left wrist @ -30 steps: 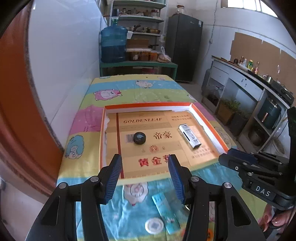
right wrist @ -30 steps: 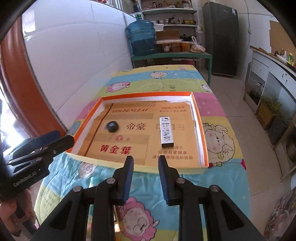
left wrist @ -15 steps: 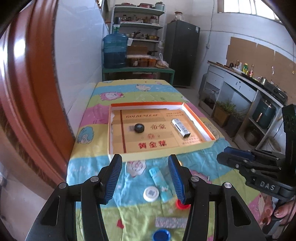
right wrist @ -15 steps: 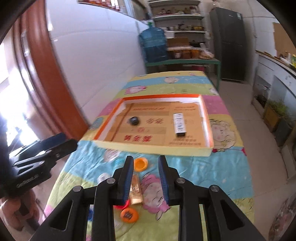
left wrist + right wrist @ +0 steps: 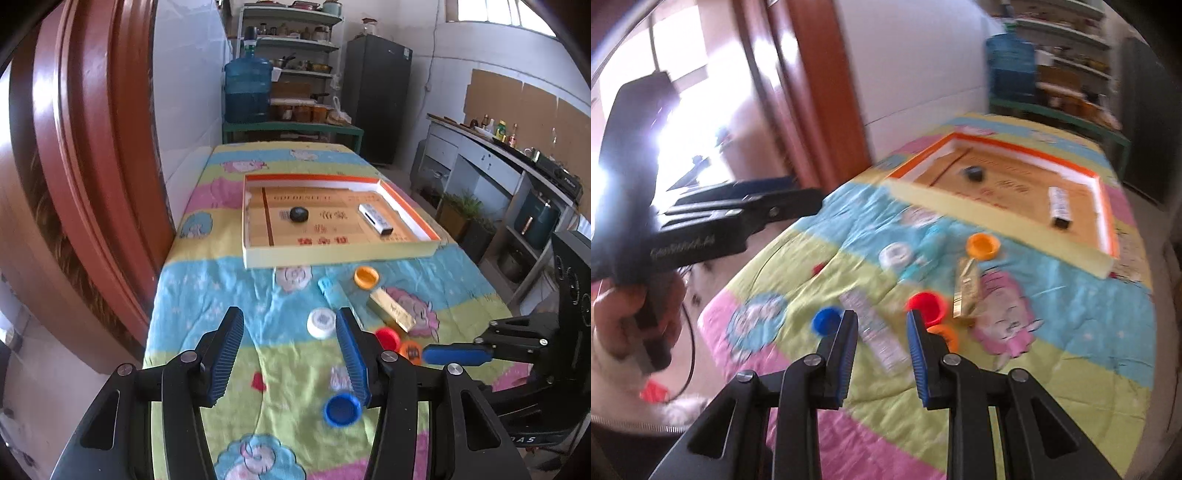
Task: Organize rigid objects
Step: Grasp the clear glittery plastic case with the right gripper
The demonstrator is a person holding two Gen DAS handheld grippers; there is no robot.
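A kitchen with a blue water jug [image 5: 248, 90], shelves and a dark fridge [image 5: 380, 98] lies behind a long worktop [image 5: 207, 291] covered by a cartoon-printed cloth in pink, yellow, blue and green bands. Toward the far end of the worktop sits a shallow orange-rimmed cardboard tray [image 5: 338, 254], holding a black round cap [image 5: 298, 213] near its left side and a white lighter-shaped box [image 5: 375, 218] toward its right. Near the front edge of the tray, loose on the cloth, lie an orange cap [image 5: 366, 277], a pale blue packet [image 5: 332, 291], a gold box [image 5: 391, 309], a white cap [image 5: 321, 323], a red cap [image 5: 388, 338], another orange cap [image 5: 410, 350] and, closest to the near edge, a blue cap [image 5: 342, 409]. A silvery flat packet [image 5: 875, 328] shows in the right wrist view, blurred. The left tool [image 5: 291, 360] hovers over the cloth with its jaws moderately wide and nothing between them. The right tool [image 5: 881, 347] hangs above the silvery packet, jaws narrow but apart, gripping nothing.
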